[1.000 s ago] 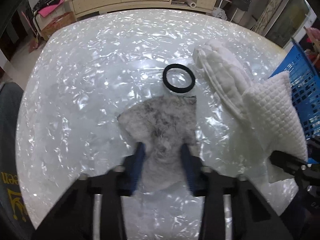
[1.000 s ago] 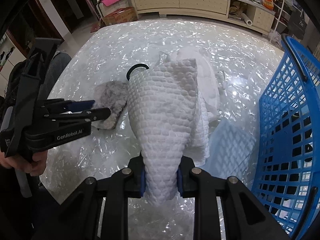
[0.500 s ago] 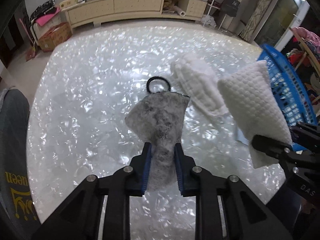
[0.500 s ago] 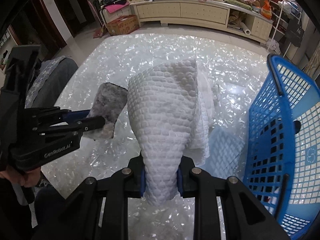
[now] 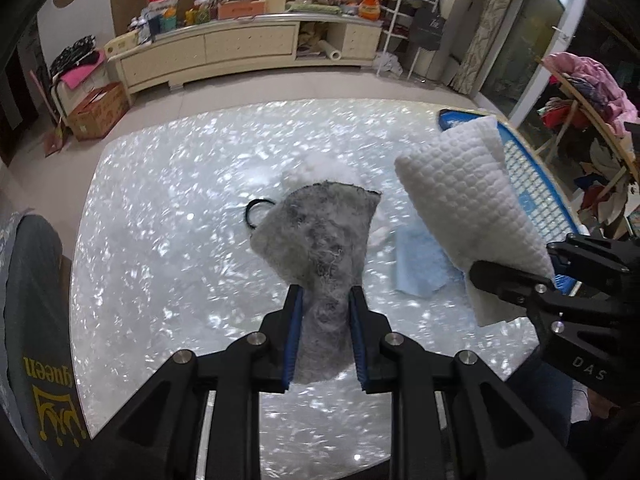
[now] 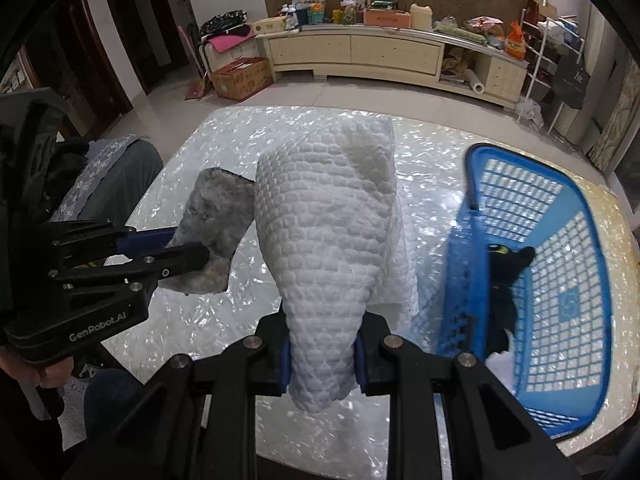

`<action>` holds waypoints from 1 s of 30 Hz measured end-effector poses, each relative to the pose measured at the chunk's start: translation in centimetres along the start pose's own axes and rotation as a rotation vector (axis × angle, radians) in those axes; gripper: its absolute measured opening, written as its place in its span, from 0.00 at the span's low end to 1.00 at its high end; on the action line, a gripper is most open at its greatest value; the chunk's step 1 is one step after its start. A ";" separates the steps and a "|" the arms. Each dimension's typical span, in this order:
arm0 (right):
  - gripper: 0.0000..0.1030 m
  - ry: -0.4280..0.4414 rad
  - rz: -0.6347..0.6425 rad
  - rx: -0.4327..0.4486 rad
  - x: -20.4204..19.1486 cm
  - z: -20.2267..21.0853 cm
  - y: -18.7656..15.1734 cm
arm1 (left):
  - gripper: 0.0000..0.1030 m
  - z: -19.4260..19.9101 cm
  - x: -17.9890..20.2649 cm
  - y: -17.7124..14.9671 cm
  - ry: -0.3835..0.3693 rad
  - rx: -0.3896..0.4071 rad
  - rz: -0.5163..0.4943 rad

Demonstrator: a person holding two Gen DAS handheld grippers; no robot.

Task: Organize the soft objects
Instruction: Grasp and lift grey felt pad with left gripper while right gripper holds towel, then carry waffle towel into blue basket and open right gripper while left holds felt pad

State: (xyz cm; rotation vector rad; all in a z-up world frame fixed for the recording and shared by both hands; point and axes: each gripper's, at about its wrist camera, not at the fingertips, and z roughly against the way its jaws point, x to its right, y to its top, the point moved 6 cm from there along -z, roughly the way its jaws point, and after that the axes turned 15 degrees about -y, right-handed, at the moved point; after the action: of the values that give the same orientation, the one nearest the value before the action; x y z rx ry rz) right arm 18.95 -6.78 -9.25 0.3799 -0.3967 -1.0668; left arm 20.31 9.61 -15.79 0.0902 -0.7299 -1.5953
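Left wrist view: left gripper [image 5: 325, 334] clamped tight on grey fuzzy cloth [image 5: 320, 236], lifted clear of shiny table [image 5: 160, 208]. Black ring [image 5: 256, 212] and light blue cloth [image 5: 420, 264] lying on table below. Right gripper [image 5: 516, 276] at right edge, pinching white quilted cloth [image 5: 464, 200].

Right wrist view: right gripper [image 6: 322, 350] closed on white quilted cloth [image 6: 328, 224], held above table, just left of blue basket [image 6: 560, 272]. Black item [image 6: 508, 276] inside basket. Left gripper [image 6: 176, 248] beside, gripping grey fuzzy cloth [image 6: 216, 212].

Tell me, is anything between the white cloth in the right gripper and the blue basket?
Nothing visible does. The white cloth hangs clamped in the right gripper, and the blue basket stands open just beside it, with only bare table between.
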 end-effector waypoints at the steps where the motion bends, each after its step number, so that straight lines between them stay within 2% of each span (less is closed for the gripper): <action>1: 0.22 -0.004 -0.004 0.002 0.2 0.2 -0.1 | 0.20 0.1 0.7 0.2 -0.006 0.003 -0.009; 14: 0.22 -0.057 -0.071 0.024 7.0 3.1 -1.5 | 0.20 0.2 7.6 1.9 -0.046 0.022 -0.103; 30: 0.22 -0.178 -0.162 0.013 14.8 2.5 -1.2 | 0.20 -1.0 11.5 3.4 -0.095 0.036 -0.160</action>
State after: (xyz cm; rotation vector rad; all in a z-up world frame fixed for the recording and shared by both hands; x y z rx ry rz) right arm 23.13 -20.81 -5.72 0.3344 -0.5381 -1.2615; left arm 21.62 -1.31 -10.79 0.1017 -0.8427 -1.7486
